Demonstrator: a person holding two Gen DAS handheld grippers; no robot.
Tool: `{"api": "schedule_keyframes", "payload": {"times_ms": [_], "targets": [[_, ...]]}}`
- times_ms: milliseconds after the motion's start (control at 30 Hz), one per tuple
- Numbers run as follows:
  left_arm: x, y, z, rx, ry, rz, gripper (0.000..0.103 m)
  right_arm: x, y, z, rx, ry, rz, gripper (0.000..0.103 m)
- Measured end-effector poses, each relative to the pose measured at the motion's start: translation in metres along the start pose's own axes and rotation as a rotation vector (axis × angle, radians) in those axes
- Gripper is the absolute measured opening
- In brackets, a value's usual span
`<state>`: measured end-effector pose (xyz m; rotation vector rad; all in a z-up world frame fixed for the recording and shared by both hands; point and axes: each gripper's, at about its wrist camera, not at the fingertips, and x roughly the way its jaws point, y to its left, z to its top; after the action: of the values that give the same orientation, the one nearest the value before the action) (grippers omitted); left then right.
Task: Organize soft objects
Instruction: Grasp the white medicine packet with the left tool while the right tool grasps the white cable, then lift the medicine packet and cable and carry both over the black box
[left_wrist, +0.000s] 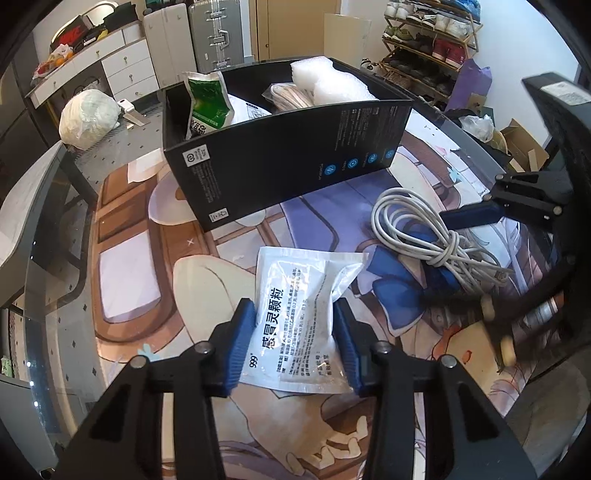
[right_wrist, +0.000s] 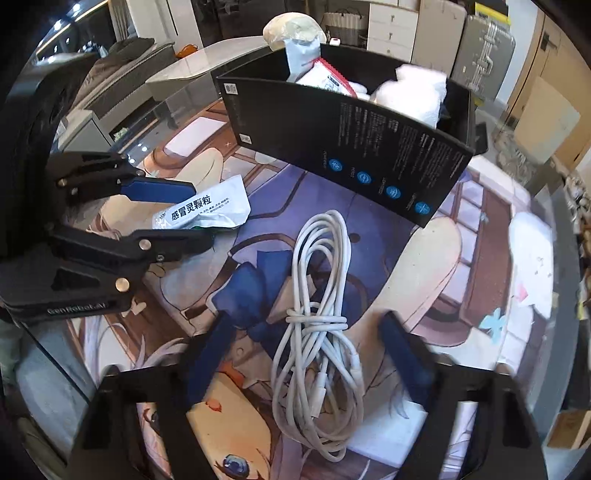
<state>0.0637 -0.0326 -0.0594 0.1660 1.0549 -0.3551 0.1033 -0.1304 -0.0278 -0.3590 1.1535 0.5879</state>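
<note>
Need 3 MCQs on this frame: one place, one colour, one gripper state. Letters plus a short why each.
1. Where is the coiled white cable?
A. inside the black cardboard box
B. on the printed mat
C. on the shoe rack

2. What colour are the gripper finger pads?
A. red
B. green
C. blue

3. What is the left gripper doing?
A. its fingers flank the white medicine sachet
B. holding the cable
C. reaching into the box

Answers:
B, the cable lies on the mat before the box.
C, blue pads show in both views.
A, the sachet sits between its fingers.
</note>
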Motion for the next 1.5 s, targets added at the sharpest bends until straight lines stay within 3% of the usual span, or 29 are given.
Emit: {"api": "schedule_keyframes", "payload": {"times_ms": [67, 567, 667, 1100, 1200, 1500], "targets": [[0.000, -0.002, -0.001, 0.011, -0.001, 0.007, 0.039, -0.003, 0.002, 0.000, -0.008, -0.005, 0.009, 0.035], [-0.010, -0.011, 0.004, 0.028, -0.038, -0.026, 0.013, -0.013, -0.007, -0.003, 0.016, -0.035, 0.050, 0.034], [-0.014, -0.014, 0.004, 0.046, -0.052, -0.020, 0.013, -0.021, -0.011, -0.003, 0.023, -0.056, 0.067, 0.029], [-0.034, -0.016, 0.007, 0.059, -0.136, -0.024, 0.012, -0.035, -0.015, -0.003, 0.033, -0.101, 0.090, 0.029], [-0.046, -0.018, 0.008, 0.077, -0.191, 0.019, 0.012, -0.049, -0.015, -0.002, 0.041, -0.171, 0.094, 0.029], [-0.100, -0.013, 0.009, 0.058, -0.482, 0.093, 0.012, -0.117, -0.006, -0.008, 0.015, -0.545, 0.093, 0.029]]}}
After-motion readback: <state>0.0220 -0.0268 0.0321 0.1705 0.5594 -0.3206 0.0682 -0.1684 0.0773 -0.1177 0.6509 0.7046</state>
